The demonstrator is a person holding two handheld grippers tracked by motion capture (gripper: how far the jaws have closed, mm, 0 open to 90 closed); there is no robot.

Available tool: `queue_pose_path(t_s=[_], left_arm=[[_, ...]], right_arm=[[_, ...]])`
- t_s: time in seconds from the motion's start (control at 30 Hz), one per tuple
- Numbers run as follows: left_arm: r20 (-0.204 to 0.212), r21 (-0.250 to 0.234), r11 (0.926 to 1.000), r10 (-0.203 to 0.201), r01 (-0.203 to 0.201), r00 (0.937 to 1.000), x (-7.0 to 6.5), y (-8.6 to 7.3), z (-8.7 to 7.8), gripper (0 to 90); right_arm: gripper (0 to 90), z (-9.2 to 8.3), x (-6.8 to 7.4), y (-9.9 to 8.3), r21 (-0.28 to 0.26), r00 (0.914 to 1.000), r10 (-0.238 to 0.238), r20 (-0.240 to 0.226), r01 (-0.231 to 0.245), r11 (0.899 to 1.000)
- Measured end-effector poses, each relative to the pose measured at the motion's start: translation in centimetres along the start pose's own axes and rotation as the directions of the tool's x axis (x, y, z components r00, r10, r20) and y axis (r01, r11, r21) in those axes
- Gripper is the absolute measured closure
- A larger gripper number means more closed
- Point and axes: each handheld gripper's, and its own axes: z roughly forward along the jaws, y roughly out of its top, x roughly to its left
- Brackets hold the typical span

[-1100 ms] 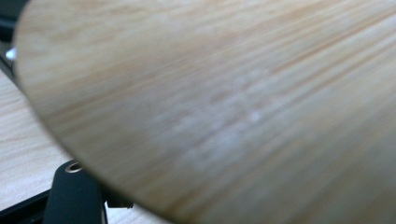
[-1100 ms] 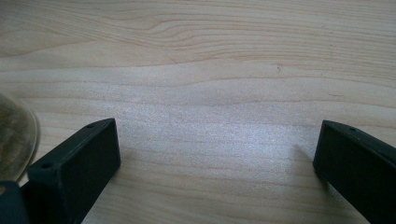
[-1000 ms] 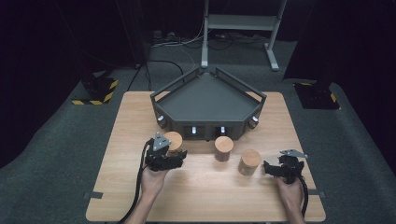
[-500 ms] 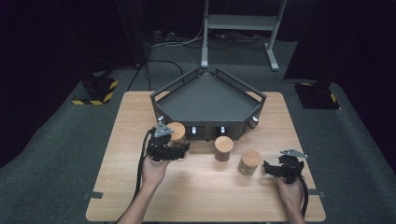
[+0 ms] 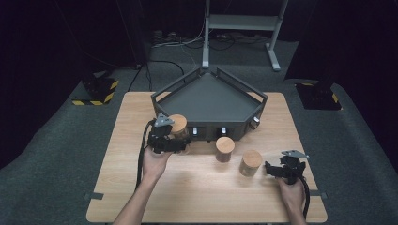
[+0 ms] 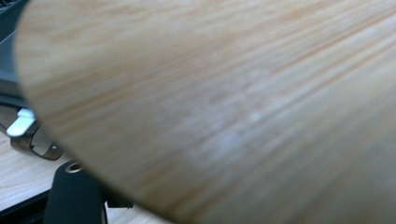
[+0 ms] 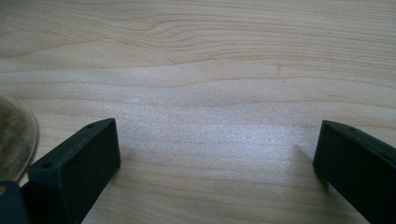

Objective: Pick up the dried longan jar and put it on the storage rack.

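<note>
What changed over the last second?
The left tool, shut on a jar, carried it up and toward the tray; the jar now sits against the tray's front edge in the high view. No grasp or release. The right tool, open, and the other two jars stayed put.

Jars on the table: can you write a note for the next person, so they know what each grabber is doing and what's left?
Left gripper: shut on the left jar, lifted at the tray's front edge.
Right gripper: open, holding nothing, resting on the table beside the right jar.
Middle jar: standing on the table before the tray.
Done: one jar picked up.
Left: probably set it in the tray, then likely the other two.
</note>
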Motion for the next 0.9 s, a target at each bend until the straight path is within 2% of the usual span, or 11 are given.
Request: queue_pose_path(t_s=[0.57, 0.77, 0.9], left_arm=[[-0.008, 0.040, 0.9955, 0.086, -0.086, 0.9963, -0.9, 5.1, -0.3, 26.2], [-0.010, 0.045, 0.9951, 0.089, -0.089, 0.9960, -1.0, 6.5, 0.5, 26.2], [-0.026, 0.053, 0.9938, 0.099, -0.098, 0.9947, -0.8, 7.5, 1.0, 26.2]], right_arm=[[0.1, 0.0, 0.0, 0.0, 0.000, 1.0000, 0.000, 0.000, 0.000, 1.000], [0.1, 0.0, 0.0, 0.0, 0.000, 1.0000, 0.000, 0.000, 0.000, 1.000], [0.1, 0.0, 0.0, 0.0, 0.000, 1.0000, -0.001, 0.000, 0.001, 1.000]])
